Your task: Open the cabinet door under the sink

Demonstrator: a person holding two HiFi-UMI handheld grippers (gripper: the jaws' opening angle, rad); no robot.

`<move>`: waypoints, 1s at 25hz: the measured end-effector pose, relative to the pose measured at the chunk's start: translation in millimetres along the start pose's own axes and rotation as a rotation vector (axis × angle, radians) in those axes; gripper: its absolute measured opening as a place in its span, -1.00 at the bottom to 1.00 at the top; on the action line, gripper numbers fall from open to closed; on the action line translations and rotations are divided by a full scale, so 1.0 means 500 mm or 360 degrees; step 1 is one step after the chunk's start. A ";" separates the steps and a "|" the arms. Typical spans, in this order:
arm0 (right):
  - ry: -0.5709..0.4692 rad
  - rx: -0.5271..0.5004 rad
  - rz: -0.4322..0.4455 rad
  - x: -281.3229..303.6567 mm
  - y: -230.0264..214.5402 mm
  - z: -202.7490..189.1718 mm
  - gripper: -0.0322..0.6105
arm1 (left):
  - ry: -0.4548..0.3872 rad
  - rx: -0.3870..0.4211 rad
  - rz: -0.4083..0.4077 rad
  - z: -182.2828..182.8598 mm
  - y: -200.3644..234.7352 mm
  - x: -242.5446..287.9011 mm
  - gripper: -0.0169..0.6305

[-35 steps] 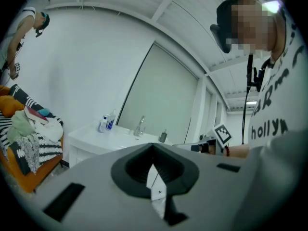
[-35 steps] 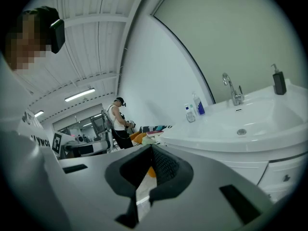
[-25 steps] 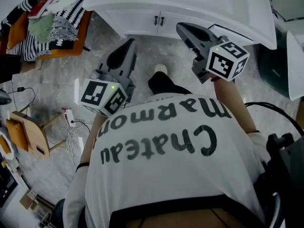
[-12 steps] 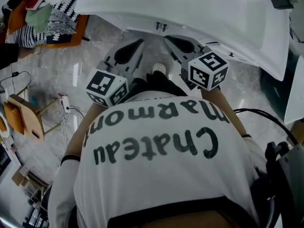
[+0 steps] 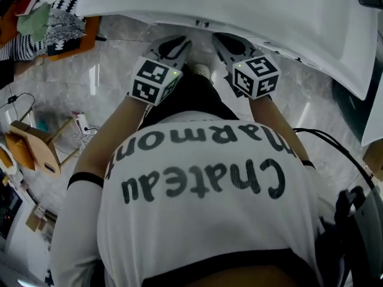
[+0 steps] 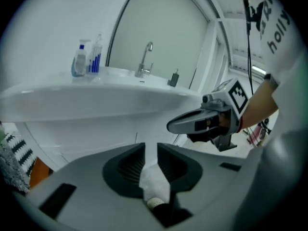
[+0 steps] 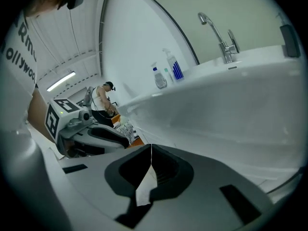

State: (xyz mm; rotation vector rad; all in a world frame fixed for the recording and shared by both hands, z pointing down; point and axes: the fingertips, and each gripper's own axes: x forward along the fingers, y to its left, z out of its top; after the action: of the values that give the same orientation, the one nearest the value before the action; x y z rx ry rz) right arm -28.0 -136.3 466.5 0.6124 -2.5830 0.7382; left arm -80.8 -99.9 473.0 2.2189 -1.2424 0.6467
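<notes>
The white sink counter point(image 5: 239, 8) fills the top of the head view. Under its rim only the two dark handles point(image 5: 201, 23) of the cabinet doors show. The white cabinet front point(image 6: 91, 138) lies ahead in the left gripper view, below the basin. My left gripper point(image 5: 178, 45) points at it; its jaws are opening with a narrow gap and nothing gripped between them. My right gripper point(image 5: 222, 40) is beside it, to the right, shut and empty. Neither touches the cabinet. The door is closed.
A faucet point(image 6: 145, 59) and bottles point(image 6: 87, 59) stand on the counter. An orange seat with striped cloth point(image 5: 51, 26) is at the left, with a wooden stool point(image 5: 36, 151) and cables point(image 5: 84, 133) on the marble floor. My white-socked foot point(image 5: 202, 70) is below the grippers. Another person point(image 7: 101, 102) stands far off.
Both grippers have gone down and forward, closer to the cabinet under the counter rim. The counter now hides most of the doors. The left jaws have parted slightly.
</notes>
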 end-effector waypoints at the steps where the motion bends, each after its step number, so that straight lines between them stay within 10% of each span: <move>1: 0.0025 0.0014 -0.0022 0.007 -0.008 -0.017 -0.87 | 0.0055 0.0011 -0.0038 -0.016 0.002 0.023 -0.71; 10: 0.0206 0.0226 -0.0161 0.094 -0.120 -0.141 -0.52 | 0.0394 0.0104 -0.0213 -0.118 0.060 0.183 -0.36; 25: 0.0152 0.0116 -0.0189 0.224 -0.195 -0.199 -0.65 | 0.0365 0.0297 -0.0393 -0.179 0.095 0.338 -0.36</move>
State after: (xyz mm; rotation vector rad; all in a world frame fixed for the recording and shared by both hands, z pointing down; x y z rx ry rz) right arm -48.2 -188.4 636.1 0.7276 -2.4191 0.8047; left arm -57.1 -170.3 655.6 2.3202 -0.8072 0.9172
